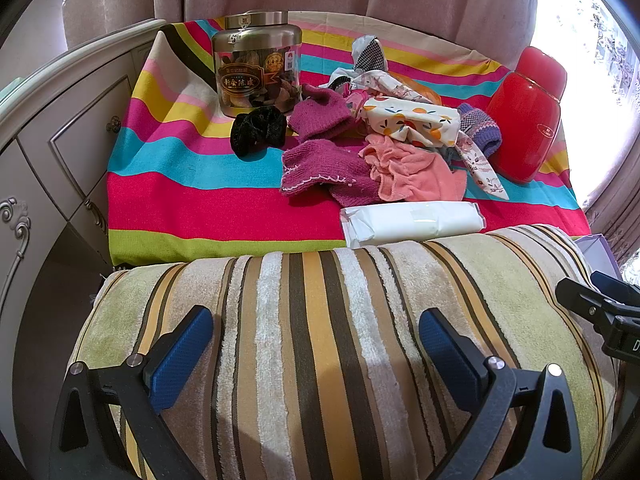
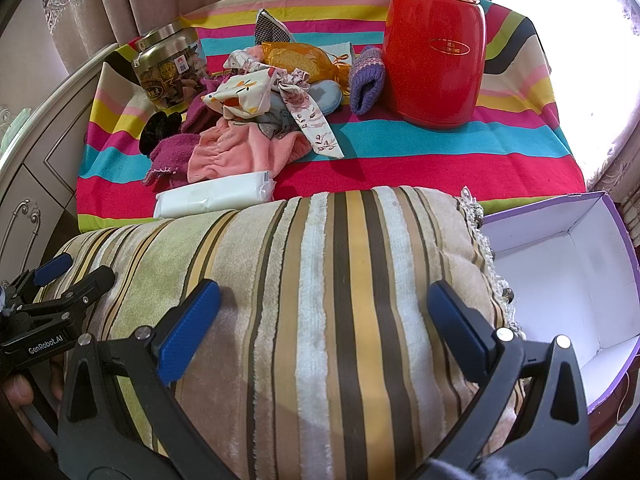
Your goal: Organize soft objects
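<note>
Two grippers sit over the striped cushion (image 1: 320, 340), which fills the lower half of both frames. My left gripper (image 1: 316, 348) has its jaws spread wide, blue pads resting on the plush near the cushion's left and middle stripes; my right gripper (image 2: 324, 328) is equally wide, straddling the stripes closer to the cushion's fringed right edge. Neither is clamped on anything.

Beyond the cushion's far edge lies a white tissue pack (image 1: 412, 222), touching it, and behind that the heap of soft things: magenta knits (image 1: 320, 164), a pink ruffled cloth (image 1: 412, 172), a floral pouch (image 1: 412, 122), a black scrunchie (image 1: 258, 130). A glass jar (image 1: 256, 64) stands at the upper left of the heap, a red flask (image 2: 436, 56) at the upper right.

Open room shows on the striped cloth (image 1: 180, 200) left of the heap, and in front of the flask.

Only the right wrist view shows the white-lined purple box (image 2: 560, 272), open, just beside the cushion's fringe at right. Only the left view shows the cabinet drawers (image 1: 72, 128) along the left edge.
</note>
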Available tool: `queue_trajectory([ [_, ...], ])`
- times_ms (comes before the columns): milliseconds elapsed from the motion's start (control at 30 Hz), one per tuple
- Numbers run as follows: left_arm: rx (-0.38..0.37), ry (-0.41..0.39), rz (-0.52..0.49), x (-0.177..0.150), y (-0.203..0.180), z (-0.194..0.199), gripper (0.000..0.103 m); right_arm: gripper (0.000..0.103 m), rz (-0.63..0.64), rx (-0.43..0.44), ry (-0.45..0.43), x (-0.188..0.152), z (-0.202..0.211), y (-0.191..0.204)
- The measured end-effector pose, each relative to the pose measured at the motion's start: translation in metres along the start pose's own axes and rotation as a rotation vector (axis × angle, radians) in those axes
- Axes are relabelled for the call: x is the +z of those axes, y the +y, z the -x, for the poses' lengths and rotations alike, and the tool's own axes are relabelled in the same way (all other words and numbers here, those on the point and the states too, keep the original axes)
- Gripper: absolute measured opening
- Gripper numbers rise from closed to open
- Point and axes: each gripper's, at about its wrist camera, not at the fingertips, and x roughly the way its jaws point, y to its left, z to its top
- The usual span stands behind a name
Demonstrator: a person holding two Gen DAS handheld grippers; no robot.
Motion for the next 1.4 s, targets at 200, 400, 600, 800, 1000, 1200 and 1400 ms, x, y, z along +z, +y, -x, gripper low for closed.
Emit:
queue_trajectory([
  [200,0.000,0.000,0.000,0.000,0.000,0.000,0.103,0.103,0.000,0.000,0.000,0.000,0.000,0.000],
  [400,0.000,0.000,0.000,0.000,-0.001,0.000,0.103,0.103,0.000,0.000,0.000,0.000,0.000,0.000],
  [600,0.000,0.000,0.000,0.000,0.000,0.000,0.103,0.103,0.000,0.000,0.000,0.000,0.000,0.000],
  [800,0.001,-0.001,0.000,0.000,-0.001,0.000,0.103,0.103,-0.001,0.001,-0.004,-0.001,0.001,0.000],
  [1000,-0.006,0.000,-0.025,0.009,-0.003,-0.002,0.103,0.103,-0.010,0.023,0.020,0.002,-0.001,-0.003],
  [1200,-0.068,0.021,-0.087,0.024,-0.010,-0.013,0.102,0.103,-0.002,0.052,0.063,0.021,-0.013,-0.005],
  [1400,-0.141,0.066,-0.244,0.051,-0.030,-0.032,0.087,0.103,0.090,0.078,0.093,0.044,-0.032,-0.003],
])
